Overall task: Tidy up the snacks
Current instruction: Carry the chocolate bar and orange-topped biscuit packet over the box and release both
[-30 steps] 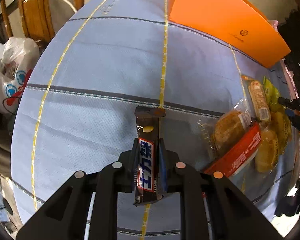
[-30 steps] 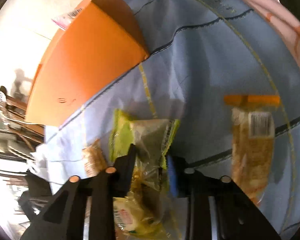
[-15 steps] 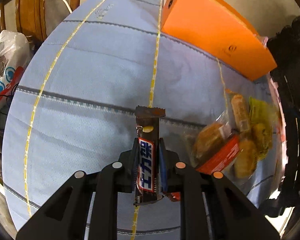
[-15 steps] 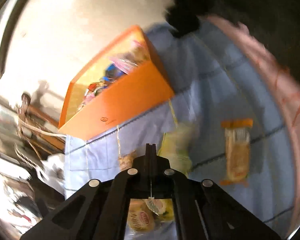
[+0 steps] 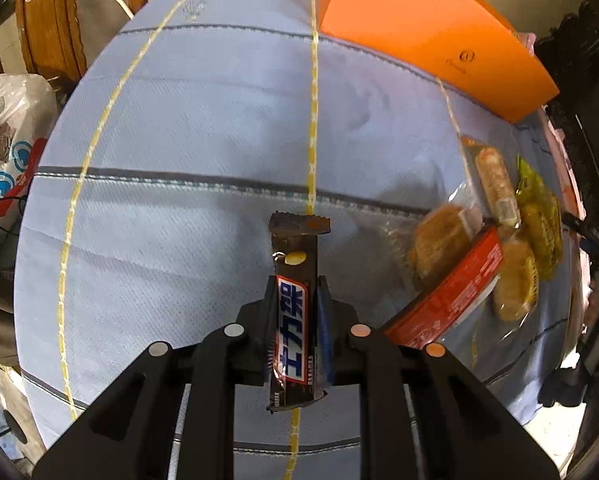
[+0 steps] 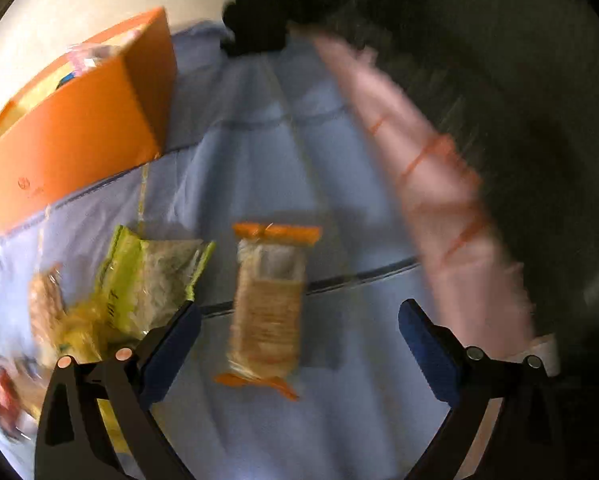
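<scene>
My left gripper (image 5: 295, 292) is shut on a brown chocolate bar (image 5: 295, 300) and holds it above the blue cloth (image 5: 187, 128). An orange box (image 5: 423, 28) stands at the far right of the table; in the right wrist view the orange box (image 6: 71, 132) holds several snacks. My right gripper (image 6: 299, 320) is open wide and empty above an orange-ended cracker pack (image 6: 269, 304). A green-yellow snack bag (image 6: 147, 284) lies just left of it. In the left wrist view a pile of pastry packs (image 5: 483, 248) lies at the right.
A red-edged pack (image 5: 455, 296) lies at the front of the pile. A pink cloth (image 6: 431, 184) runs along the table's right side. White plastic bags (image 5: 7, 148) and a wooden chair (image 5: 47, 24) stand off the table's left edge.
My right gripper was shut on the green-yellow bag, then let go and opened wide, swinging toward the cracker pack. My left gripper keeps the chocolate bar and has shifted slightly.
</scene>
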Demonstrator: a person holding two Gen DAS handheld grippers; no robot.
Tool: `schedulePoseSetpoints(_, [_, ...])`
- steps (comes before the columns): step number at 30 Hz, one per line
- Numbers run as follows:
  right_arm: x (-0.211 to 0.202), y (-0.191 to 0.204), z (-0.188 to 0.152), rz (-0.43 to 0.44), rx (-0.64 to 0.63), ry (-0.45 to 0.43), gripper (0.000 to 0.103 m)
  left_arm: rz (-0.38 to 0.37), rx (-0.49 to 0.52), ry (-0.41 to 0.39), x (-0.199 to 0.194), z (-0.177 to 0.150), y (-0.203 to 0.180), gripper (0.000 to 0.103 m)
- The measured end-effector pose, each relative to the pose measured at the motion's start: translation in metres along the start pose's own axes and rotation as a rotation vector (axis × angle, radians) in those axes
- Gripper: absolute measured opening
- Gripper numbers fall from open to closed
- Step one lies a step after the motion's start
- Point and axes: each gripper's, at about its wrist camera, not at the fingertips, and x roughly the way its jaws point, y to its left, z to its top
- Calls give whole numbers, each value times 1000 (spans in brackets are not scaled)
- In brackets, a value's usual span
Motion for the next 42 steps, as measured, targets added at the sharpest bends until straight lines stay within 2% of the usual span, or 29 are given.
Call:
schedulePoseSetpoints(1, [8, 4, 0, 11, 13, 8, 99, 6, 6, 3, 1, 0, -1, 17])
schedulePoseSetpoints(2, [19, 7, -1, 15, 16, 19, 94, 9, 13, 8, 2, -1, -2, 17])
schedulePoseSetpoints(3, [24, 8, -4, 16, 18, 25, 79, 9, 18, 8, 2, -2, -2, 17])
schedulePoseSetpoints(4, [25, 13, -9, 1, 30, 32, 53, 9, 20, 8, 2, -2, -3, 17])
schedulePoseSetpoints(5, [17, 13, -13, 4, 69, 10, 35, 7, 19, 7, 1, -2, -2, 17])
schedulePoseSetpoints(7, [11, 11, -18, 25, 124, 22, 35, -5, 13, 2, 1, -2, -2, 17])
schedulePoseSetpoints(9, [3, 14, -17, 29, 122, 32, 35, -2, 16, 1, 0, -2, -1, 17])
schedulePoseSetpoints(11, [-13, 16, -16, 48, 135, -3, 35, 0, 22, -9, -3, -2, -2, 17])
schedulePoseSetpoints(14, [-52, 18, -11, 111, 166, -79, 35, -45, 73, -36, -16, -2, -8, 17])
schedulePoseSetpoints(16, [-78, 26, -6, 126, 142, -119, 35, -28, 104, -60, -28, -1, -13, 17])
schedulePoseSetpoints(19, [-121, 36, -3, 216, 130, -163, 35, -33, 93, -90, -47, 11, -20, 17])
schedulePoseSetpoints(23, [-146, 77, 27, 317, 34, -165, 35, -14, 76, -139, -76, 47, -37, 17])
schedulePoseSetpoints(25, [-149, 95, 44, 354, -2, -145, 35, 4, 93, -193, -92, 74, -55, 17])
schedulePoseSetpoints(29, [-137, 137, 105, 395, -70, -114, 35, 27, 132, -242, -113, 138, -87, 17])
schedulePoseSetpoints(32, [-127, 161, 146, 373, -94, -107, 35, 67, 154, -231, -111, 201, -105, 17])
schedulePoseSetpoints(36, [-103, 184, 184, 350, -120, -82, 35, 95, 166, -207, -98, 254, -122, 17])
schedulePoseSetpoints(39, [-89, 197, 199, 335, -157, -69, 35, 132, 214, -206, -85, 274, -138, 17])
schedulePoseSetpoints(42, [-80, 207, 205, 327, -189, -65, 35, 134, 248, -196, -71, 284, -147, 17])
